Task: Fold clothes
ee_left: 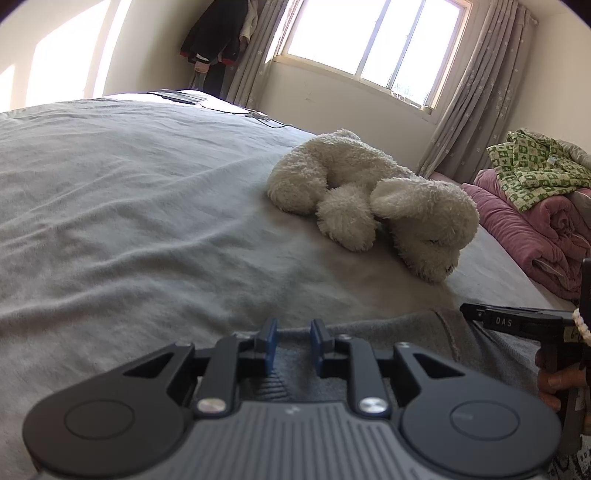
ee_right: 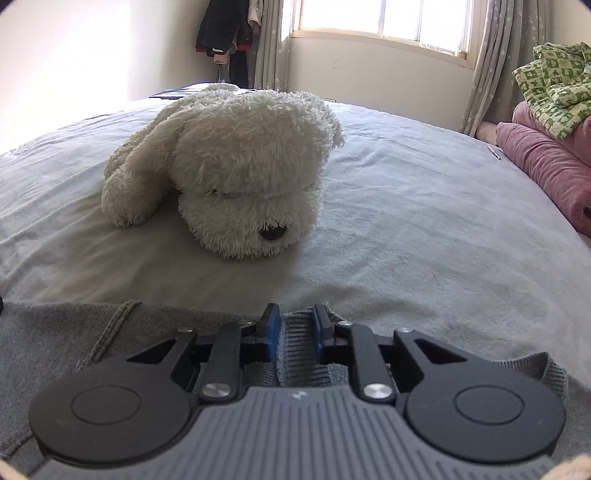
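A: What is lying closest to the cameras?

B: A grey sweatshirt (ee_right: 74, 332) is lying on the near edge of the bed (ee_right: 424, 221). Both grippers are sitting at its ribbed hem.

A: Is the left gripper (ee_left: 293, 341) holding it?

B: Its jaws are standing narrow with ribbed grey cloth between the blue pads (ee_left: 271, 345). They are looking like they are pinching it, though the contact is hard to see.

A: And the right gripper (ee_right: 294, 328)?

B: Its jaws are clamping a bunched fold of the ribbed hem, which is rising between the pads. In the left wrist view its black body is showing at the right edge, with a hand (ee_left: 557, 384) wrapping the handle.

A: What is sitting beyond the sweatshirt?

B: A fluffy white toy dog (ee_right: 236, 166) is lying on the grey bedsheet, nose down, apart from the sweatshirt. Further right, a pink quilt (ee_right: 546, 166) is carrying a green patterned garment (ee_right: 554, 92). Behind, a window (ee_left: 369, 40) is glowing between curtains (ee_left: 476, 92), and dark clothes (ee_left: 218, 33) are hanging in the corner.
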`<state>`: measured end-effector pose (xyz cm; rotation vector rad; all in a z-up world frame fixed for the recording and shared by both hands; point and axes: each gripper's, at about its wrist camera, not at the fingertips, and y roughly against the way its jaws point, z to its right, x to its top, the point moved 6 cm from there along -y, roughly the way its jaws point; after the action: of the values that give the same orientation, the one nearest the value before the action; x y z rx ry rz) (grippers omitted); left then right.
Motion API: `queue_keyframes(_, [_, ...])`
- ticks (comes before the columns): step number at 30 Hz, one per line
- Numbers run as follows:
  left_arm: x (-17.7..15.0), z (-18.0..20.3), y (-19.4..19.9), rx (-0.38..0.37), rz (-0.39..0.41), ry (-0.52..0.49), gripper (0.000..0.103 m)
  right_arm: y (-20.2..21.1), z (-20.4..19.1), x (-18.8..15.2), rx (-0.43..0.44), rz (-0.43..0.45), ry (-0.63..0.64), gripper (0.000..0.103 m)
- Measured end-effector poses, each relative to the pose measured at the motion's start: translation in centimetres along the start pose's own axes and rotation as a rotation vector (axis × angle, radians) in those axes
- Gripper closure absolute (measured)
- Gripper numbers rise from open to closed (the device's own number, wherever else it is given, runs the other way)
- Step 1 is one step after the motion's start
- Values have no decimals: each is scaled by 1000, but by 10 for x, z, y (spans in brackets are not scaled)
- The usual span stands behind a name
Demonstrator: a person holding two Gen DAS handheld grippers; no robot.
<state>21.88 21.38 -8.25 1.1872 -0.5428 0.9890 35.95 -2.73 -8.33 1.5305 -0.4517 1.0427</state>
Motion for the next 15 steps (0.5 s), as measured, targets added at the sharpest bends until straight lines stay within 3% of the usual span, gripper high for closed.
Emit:
queue_keyframes(3, [0,-1,0,-5,-1,4,82,3,3,4,15,17,-2,85])
queue_keyframes(8, [0,-1,-1,-11,-1,9,81,48,34,2,33,62,-69,79])
queue_keyframes(15, [0,0,0,-10,-1,2,80,108,108,-41,-112,46,-111,79])
